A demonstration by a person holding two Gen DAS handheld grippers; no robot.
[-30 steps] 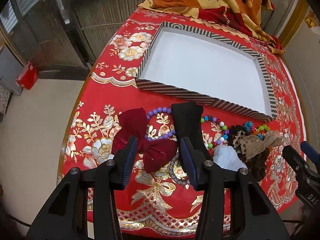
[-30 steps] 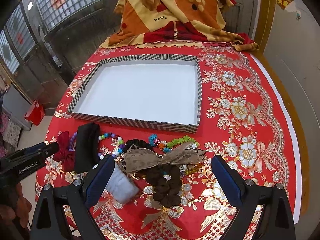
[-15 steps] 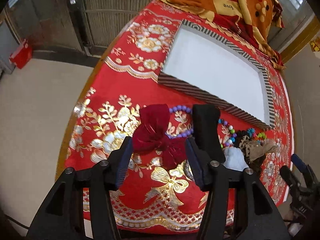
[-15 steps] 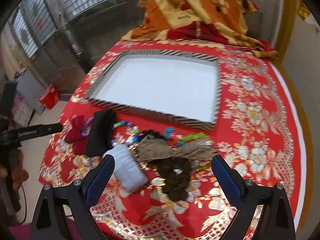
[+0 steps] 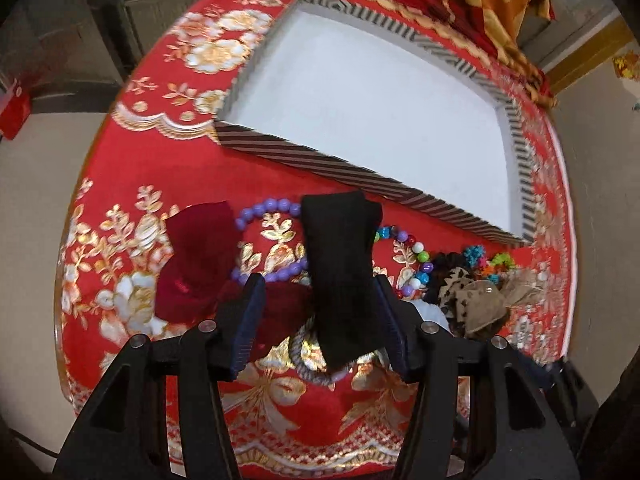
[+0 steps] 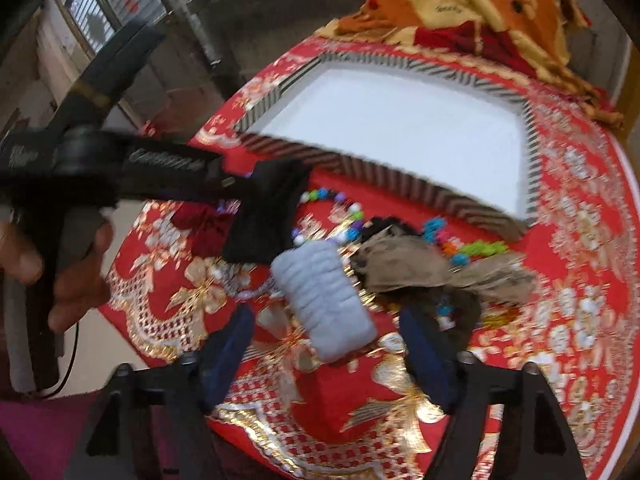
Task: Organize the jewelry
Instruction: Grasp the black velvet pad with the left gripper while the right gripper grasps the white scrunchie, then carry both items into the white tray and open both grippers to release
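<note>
A striped-rim tray (image 5: 320, 156) with a bare white floor lies on the red cloth; it also shows in the right wrist view (image 6: 400, 178). My left gripper (image 5: 318, 312) is open, its fingers either side of a black hair bow (image 5: 340, 264). A dark red bow (image 5: 196, 256) and a purple bead bracelet (image 5: 268, 208) lie just left. My right gripper (image 6: 328, 332) is open, straddling a white fluffy scrunchie (image 6: 324, 300). A tan bow (image 6: 404, 260) on a dark scrunchie lies beside it.
Coloured bead bracelets (image 5: 416, 256) and bright green and blue hair ties (image 6: 476, 248) lie in front of the tray. A folded orange blanket (image 6: 460, 4) sits behind the tray. The table edge falls away on the left (image 5: 68, 240). The left gripper's body (image 6: 120, 168) crosses the right wrist view.
My left gripper has shifted right from the red bow to straddle the black bow. My right gripper has moved left and closer, from the tan bow to around the white scrunchie.
</note>
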